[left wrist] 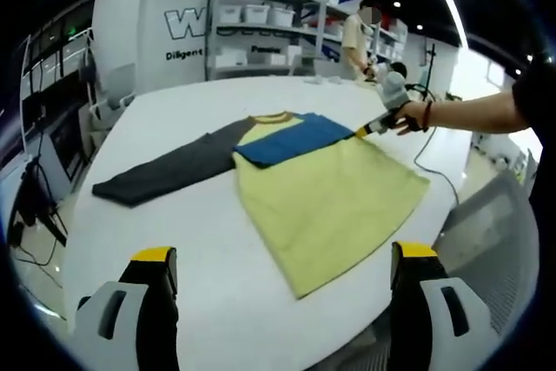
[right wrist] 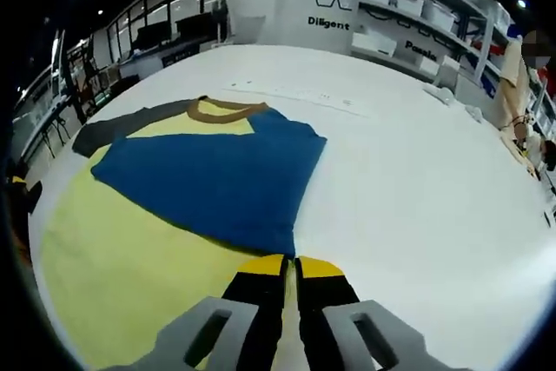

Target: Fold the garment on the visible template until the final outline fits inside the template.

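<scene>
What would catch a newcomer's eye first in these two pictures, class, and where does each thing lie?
First comes the yellow shirt spread flat on the white table, with its blue sleeve folded across the chest and its grey sleeve stretched out to the side. Next is the right gripper at the shirt's far edge, its jaws closed on the blue sleeve's end. The left gripper hangs open at the near edge.

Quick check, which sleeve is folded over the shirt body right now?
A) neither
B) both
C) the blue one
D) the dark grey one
C: the blue sleeve lies folded across the yellow shirt, its tip at the shut right gripper, while the grey sleeve lies stretched flat out on the table.
</scene>
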Available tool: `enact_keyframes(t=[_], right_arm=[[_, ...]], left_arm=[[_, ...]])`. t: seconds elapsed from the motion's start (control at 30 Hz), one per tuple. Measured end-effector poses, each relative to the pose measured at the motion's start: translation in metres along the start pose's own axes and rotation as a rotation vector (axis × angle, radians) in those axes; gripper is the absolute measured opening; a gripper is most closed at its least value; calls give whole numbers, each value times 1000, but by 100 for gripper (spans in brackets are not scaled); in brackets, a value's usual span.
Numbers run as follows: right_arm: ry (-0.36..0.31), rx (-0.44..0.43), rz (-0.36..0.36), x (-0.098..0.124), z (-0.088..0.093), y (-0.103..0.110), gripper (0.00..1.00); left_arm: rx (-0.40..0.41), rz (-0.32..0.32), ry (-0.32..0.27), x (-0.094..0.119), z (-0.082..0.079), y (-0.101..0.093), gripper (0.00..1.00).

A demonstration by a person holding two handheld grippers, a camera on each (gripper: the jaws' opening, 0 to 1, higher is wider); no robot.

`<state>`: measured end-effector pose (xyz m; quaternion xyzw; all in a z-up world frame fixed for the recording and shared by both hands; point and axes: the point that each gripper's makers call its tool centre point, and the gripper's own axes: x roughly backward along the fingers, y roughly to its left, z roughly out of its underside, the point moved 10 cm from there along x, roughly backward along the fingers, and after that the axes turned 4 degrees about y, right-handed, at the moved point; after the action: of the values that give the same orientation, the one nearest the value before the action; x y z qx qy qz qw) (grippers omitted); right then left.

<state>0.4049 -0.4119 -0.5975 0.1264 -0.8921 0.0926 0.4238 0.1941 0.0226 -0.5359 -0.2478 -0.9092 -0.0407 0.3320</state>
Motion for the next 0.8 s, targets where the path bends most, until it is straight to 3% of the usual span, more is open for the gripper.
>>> enact_keyframes(t=[0.8], right_arm=[[57, 26, 67, 6, 9, -44, 0]], left_arm=[[9, 3, 2, -2, -2, -1, 99]])
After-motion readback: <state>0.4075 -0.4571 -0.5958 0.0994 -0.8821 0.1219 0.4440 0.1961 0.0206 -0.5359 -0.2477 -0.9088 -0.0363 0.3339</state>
